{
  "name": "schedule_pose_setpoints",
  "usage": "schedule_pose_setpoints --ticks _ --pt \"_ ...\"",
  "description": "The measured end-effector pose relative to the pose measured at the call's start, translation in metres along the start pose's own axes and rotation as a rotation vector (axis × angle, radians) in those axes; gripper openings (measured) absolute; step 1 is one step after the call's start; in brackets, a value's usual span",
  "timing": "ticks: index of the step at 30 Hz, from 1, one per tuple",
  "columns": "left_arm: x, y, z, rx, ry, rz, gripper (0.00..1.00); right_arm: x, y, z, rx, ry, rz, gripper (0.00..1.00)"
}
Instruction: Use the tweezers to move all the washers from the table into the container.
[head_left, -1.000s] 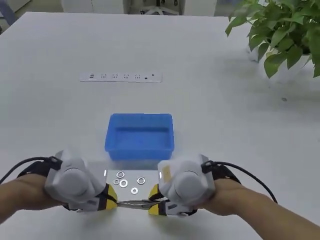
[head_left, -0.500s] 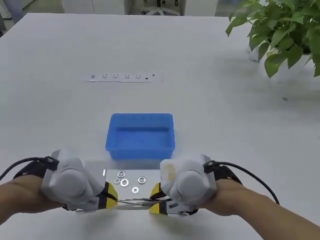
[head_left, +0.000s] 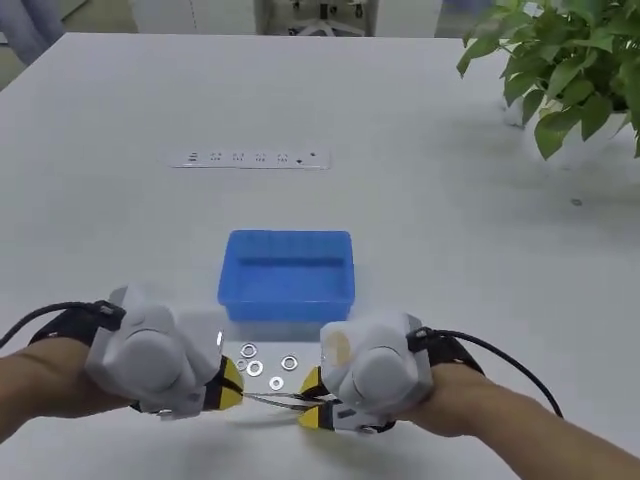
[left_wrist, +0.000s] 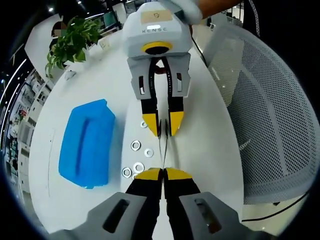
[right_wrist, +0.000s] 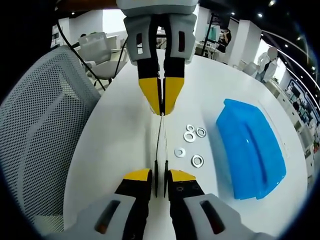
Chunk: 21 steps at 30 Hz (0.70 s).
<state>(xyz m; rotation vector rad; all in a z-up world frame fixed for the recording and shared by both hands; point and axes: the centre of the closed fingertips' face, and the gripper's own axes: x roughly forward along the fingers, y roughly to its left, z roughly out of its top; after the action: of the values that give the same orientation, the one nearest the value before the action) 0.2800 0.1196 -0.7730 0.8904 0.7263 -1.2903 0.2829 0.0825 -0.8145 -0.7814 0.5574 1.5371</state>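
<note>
The tweezers (head_left: 275, 400) are held across between the two grippers. One end is clamped in the closed jaws of the left gripper (head_left: 232, 385) and the other in the closed jaws of the right gripper (head_left: 312, 402). The washers (head_left: 268, 365) are scattered on the white table (head_left: 430, 210) just beyond them, near the blue container (head_left: 287, 265). A power strip (head_left: 250, 158) is seen farther back, and a potted plant (head_left: 570, 60) at the far right.

Grey tongs (head_left: 234, 384), yellow tips (head_left: 312, 383), black cables (head_left: 490, 346)
</note>
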Motion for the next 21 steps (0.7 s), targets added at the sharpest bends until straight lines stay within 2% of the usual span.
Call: schedule_pose_setpoints --ticks 9,16,21 --pt "-0.010 0.002 0.013 0.016 -0.015 0.008 0.04 0.000 -0.002 0.001 0.021 -0.015 -0.016 0.12" --pt "-0.012 0.003 0.021 0.044 -0.004 0.007 0.04 -0.001 -0.002 0.000 0.035 -0.020 -0.030 0.10" --pt "-0.018 0.004 0.032 0.053 -0.024 0.008 0.04 -0.003 -0.003 0.001 0.035 -0.036 -0.044 0.09"
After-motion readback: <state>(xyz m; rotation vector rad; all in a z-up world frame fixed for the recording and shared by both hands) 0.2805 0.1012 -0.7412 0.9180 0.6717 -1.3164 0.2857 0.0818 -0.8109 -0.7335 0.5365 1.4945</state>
